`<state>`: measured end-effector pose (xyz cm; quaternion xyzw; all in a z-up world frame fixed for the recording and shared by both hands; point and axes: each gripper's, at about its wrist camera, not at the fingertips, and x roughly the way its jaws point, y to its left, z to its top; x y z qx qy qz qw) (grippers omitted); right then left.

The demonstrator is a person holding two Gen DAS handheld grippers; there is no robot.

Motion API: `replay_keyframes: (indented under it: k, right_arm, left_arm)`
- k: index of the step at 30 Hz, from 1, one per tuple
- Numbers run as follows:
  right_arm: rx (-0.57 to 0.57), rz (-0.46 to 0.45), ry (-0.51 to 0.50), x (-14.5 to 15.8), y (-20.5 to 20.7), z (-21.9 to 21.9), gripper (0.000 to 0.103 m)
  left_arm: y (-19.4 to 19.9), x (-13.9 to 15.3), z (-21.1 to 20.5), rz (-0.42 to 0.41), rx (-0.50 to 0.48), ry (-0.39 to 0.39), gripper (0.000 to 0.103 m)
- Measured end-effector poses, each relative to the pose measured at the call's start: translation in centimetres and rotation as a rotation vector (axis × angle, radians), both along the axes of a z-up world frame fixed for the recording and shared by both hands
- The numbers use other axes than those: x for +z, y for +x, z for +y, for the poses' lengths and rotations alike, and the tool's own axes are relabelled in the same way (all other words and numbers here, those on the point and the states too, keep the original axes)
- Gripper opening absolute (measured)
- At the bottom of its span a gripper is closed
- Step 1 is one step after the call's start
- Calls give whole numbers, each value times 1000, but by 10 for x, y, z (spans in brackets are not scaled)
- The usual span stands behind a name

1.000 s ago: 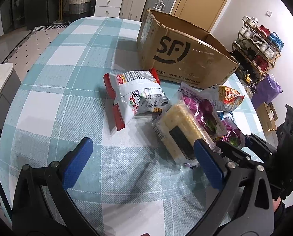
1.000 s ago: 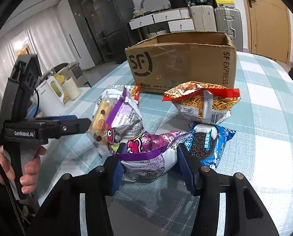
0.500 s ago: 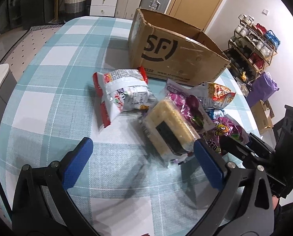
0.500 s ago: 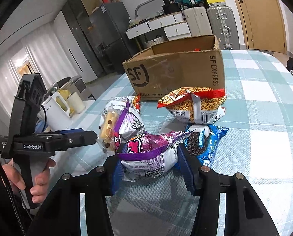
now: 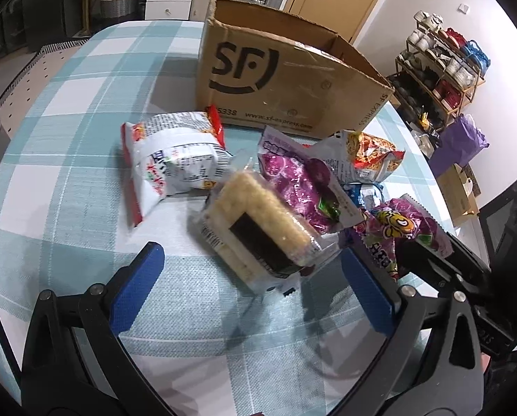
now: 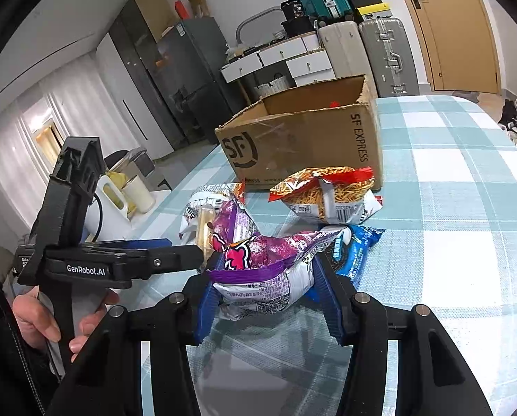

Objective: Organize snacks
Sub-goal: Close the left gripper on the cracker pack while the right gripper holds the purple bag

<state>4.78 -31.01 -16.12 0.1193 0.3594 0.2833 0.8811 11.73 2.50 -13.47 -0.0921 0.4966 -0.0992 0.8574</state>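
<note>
My right gripper [image 6: 265, 294] is shut on a purple and white snack bag [image 6: 269, 270], held above the checked table; the bag also shows in the left wrist view [image 5: 400, 232]. My left gripper [image 5: 251, 287] is open, just short of a clear pack of pale crackers [image 5: 258, 222]. Around it lie a white and red bag [image 5: 172, 163], a magenta bag [image 5: 300, 180], an orange noodle bag [image 6: 324, 194] and a blue cookie pack [image 6: 355, 253]. An open SF cardboard box [image 6: 303, 138] stands behind them.
The table has a teal checked cloth [image 6: 459, 215]. A kettle and cups [image 6: 120, 201] stand on a side counter at its left. Suitcases, drawers and a fridge line the far wall. A shoe rack [image 5: 445, 69] stands beyond the table's right side.
My right gripper has lifted the purple and white bag off the table and higher. My left gripper has moved forward toward the cracker pack and stays open.
</note>
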Motion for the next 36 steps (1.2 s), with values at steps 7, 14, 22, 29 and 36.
replay_keyframes:
  k: [7,14,22,29,36]
  right_arm:
    - [-13,5,15,-1,-3,-7,52]
    - [-22,6,21,-1,-6,-12,52]
    - [-23,8,19,0,-4,-12,52]
    - [-17,11,1,1,-4,-5,52]
    - [-14,6,-20,5,-6,3,52]
  left_arm:
    - [11,-14,-8,39,8,12,101]
    - [17,-19,-3,30,29,-6,97]
    - [9,-26,21,25,39,-87,81]
    - [4,-29,32,-3,7,-98,69]
    - [1,-30,46,0,-2,-120,61]
